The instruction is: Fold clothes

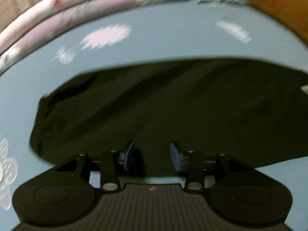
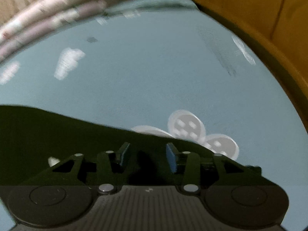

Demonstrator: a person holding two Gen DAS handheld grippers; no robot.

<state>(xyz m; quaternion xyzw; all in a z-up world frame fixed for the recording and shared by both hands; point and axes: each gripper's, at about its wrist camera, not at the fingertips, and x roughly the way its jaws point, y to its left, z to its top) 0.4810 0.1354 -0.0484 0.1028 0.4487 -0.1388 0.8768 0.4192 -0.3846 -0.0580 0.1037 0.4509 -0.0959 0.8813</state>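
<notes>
A dark garment [image 1: 163,107], near black with an olive cast, lay spread flat on a pale blue bedsheet [image 1: 154,44] printed with white flower and leaf shapes. In the left wrist view it filled the middle of the frame as one broad, mostly smooth panel; its far edge ran in a clean, gently curved line, its left end was rounded and slightly bunched with a few soft creases, and faint diagonal folds crossed the cloth. What kind of garment it was could not be told. The left gripper [image 1: 152,155] hovered over the near edge of the cloth with its blue-padded fingers [image 1: 128,155] spread apart, nothing between them. In the right wrist view the same dark garment [image 2: 57,134] showed as a low sloping mass across the lower left, its edge falling toward the right and partly covering a white flower print [image 2: 186,127] on the sheet. The right gripper [image 2: 147,156] sat over the cloth, its fingers likewise held apart and empty; whether the pads touched the fabric could not be told. Beyond the sheet lay a rolled pink floral quilt [image 1: 67,13] along the far side, and an orange-brown wooden bed frame [image 2: 269,28] bordered the right. Both views were blurred.
</notes>
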